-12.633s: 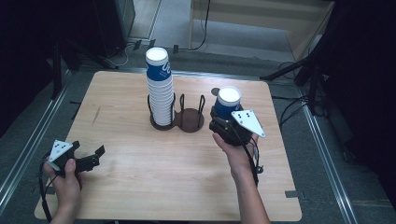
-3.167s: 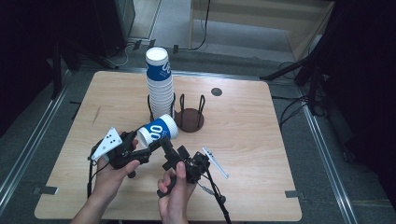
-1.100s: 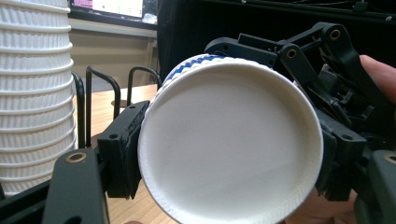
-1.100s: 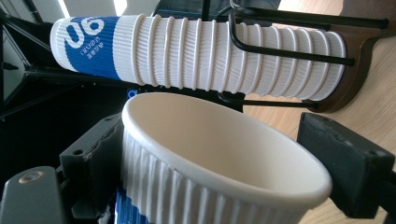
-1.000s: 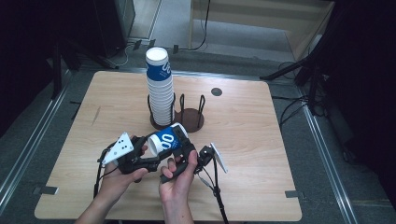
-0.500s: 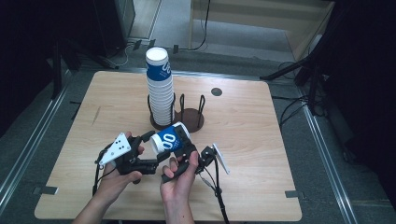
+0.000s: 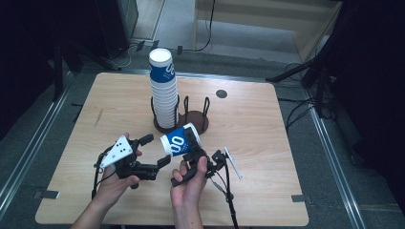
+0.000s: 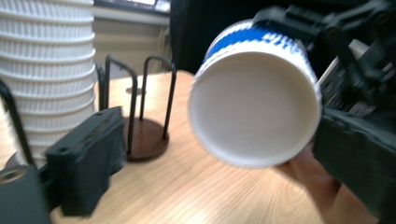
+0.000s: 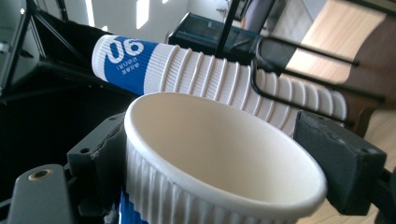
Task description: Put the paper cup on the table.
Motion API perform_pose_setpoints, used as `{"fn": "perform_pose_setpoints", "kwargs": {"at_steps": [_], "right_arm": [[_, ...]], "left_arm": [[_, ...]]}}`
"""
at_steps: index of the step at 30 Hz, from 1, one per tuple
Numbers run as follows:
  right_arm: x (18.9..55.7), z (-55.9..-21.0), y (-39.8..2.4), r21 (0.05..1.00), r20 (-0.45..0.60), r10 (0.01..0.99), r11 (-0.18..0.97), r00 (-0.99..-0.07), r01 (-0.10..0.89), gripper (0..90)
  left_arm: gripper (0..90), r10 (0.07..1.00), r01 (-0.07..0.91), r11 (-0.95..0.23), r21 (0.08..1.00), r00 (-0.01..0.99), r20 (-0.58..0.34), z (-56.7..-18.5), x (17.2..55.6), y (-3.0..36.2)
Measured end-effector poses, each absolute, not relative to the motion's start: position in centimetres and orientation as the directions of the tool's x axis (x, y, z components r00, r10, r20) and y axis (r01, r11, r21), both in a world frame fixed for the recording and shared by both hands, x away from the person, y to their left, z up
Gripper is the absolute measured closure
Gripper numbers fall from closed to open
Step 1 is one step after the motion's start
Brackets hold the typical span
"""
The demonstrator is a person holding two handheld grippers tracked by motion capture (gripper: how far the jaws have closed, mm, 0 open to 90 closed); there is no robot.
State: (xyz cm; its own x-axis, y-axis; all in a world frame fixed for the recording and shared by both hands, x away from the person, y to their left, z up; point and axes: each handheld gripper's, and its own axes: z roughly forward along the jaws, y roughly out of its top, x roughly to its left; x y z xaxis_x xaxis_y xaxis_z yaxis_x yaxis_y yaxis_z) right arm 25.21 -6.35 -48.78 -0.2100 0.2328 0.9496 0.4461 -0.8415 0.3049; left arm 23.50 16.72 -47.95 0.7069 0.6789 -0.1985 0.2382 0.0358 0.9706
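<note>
A blue-and-white paper cup [image 7: 177, 142] lies tilted above the table's front middle, base toward the left. My right gripper [image 7: 189, 148] is shut on it near the rim, and its jaws have just been closing. In the right gripper view the cup's open mouth [image 9: 219, 154] sits between both pads. My left gripper [image 7: 156, 150] stands open just left of the cup. Its jaws have just been opening and do not press on the cup's base [image 8: 254, 100]. A tall stack of cups [image 7: 163, 90] stands in a wire holder.
The holder's second round base [image 7: 197, 120] stands bare beside the stack, ringed by black wire posts. A dark round spot [image 7: 221, 93] marks the wooden table [image 7: 267, 143] behind it. A cable [image 7: 228, 191] trails from my right gripper toward the front edge.
My left gripper's jaws have opened off the cup's base and the gripper has drawn slightly left. The cup stays in my right gripper, at nearly the same spot.
</note>
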Motion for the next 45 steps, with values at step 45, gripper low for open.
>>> {"fn": "perform_pose_setpoints", "kwargs": {"at_steps": [45], "right_arm": [[24.3, -47.0, -4.8, 0.92, 0.378, 0.874, -0.392, -0.306, 0.015, 14.4]], "left_arm": [[2.0, 0.859, 0.399, -0.022, 0.917, 0.476, -0.186, -51.6, 25.8, 23.2]]}}
